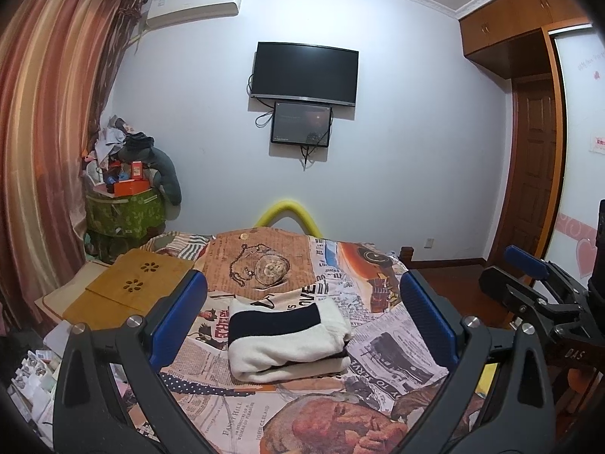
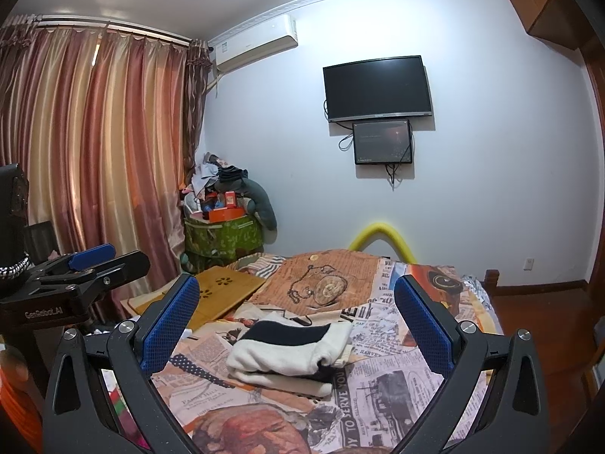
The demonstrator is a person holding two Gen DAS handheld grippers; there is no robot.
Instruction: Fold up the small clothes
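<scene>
A small cream garment with a dark navy band [image 1: 287, 338] lies folded in a compact bundle on the newspaper-print bedspread [image 1: 382, 370]. In the right wrist view the same folded garment [image 2: 291, 352] rests in the middle of the bed. My left gripper [image 1: 302, 325] hovers above and short of the garment, open, nothing between its blue pads. My right gripper [image 2: 298, 325] is likewise open and empty, held above the near side of the bundle. The right gripper [image 1: 537, 287] also shows at the right edge of the left wrist view, and the left gripper [image 2: 79, 280] at the left of the right wrist view.
A wooden lap tray [image 1: 128, 287] lies on the bed's left side. A green bin piled with clutter [image 1: 124, 204] stands in the corner by the curtains [image 1: 49, 132]. A yellow foam tube [image 1: 291, 215] arches over the bed's far end. Wooden floor [image 1: 461, 287] lies to the right.
</scene>
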